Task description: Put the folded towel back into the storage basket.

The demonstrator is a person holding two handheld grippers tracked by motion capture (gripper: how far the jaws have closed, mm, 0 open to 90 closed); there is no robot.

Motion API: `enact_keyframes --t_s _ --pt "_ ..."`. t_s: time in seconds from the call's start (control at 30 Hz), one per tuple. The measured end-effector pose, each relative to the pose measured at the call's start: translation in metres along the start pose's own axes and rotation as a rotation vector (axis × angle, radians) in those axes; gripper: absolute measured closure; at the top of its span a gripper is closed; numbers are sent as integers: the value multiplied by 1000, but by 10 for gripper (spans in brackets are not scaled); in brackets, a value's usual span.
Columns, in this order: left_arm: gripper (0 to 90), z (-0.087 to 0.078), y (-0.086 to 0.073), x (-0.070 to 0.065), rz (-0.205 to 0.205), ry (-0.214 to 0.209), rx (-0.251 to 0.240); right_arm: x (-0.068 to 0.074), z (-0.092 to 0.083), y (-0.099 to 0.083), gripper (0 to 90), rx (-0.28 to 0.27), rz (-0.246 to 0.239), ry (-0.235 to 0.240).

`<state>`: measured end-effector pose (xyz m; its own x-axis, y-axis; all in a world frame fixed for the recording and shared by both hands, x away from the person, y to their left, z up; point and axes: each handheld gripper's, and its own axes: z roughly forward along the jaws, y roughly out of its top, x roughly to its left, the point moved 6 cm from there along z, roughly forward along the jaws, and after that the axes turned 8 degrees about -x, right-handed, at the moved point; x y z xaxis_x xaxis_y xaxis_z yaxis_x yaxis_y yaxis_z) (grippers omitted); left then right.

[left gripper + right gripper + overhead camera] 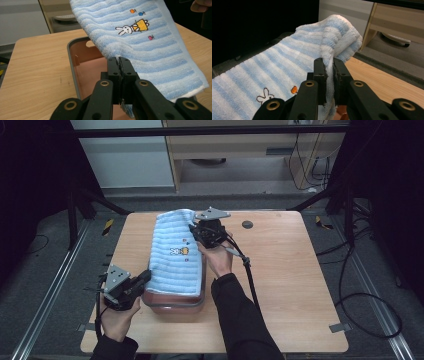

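Overhead, wooden table (pixel 300 285) on grey carpet floor (pixel 45 270); cables (pixel 370 285) alongside.

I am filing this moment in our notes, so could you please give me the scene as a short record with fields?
work in hand: a striped towel held stretched over a bin
towel: light blue and white stripes, embroidered rabbit, spread above the bin
bin: brownish-pink, grey rim, on the table
left gripper: shut on the towel's edge at the near end
right gripper: shut on a bunched corner at the far end
table: light wood, small dark disc near its far edge
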<state>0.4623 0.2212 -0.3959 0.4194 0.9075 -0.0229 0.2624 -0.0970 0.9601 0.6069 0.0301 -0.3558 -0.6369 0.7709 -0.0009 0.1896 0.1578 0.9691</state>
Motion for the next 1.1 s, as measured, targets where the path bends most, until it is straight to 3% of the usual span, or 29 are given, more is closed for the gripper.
enact_keyframes --t_s 0.8,1.1 --pt "881 15 -32 8 9 10 92 1 22 -41 830 64 22 8" --pt "881 20 -46 5 -18 4 140 0 28 -58 830 89 30 9"
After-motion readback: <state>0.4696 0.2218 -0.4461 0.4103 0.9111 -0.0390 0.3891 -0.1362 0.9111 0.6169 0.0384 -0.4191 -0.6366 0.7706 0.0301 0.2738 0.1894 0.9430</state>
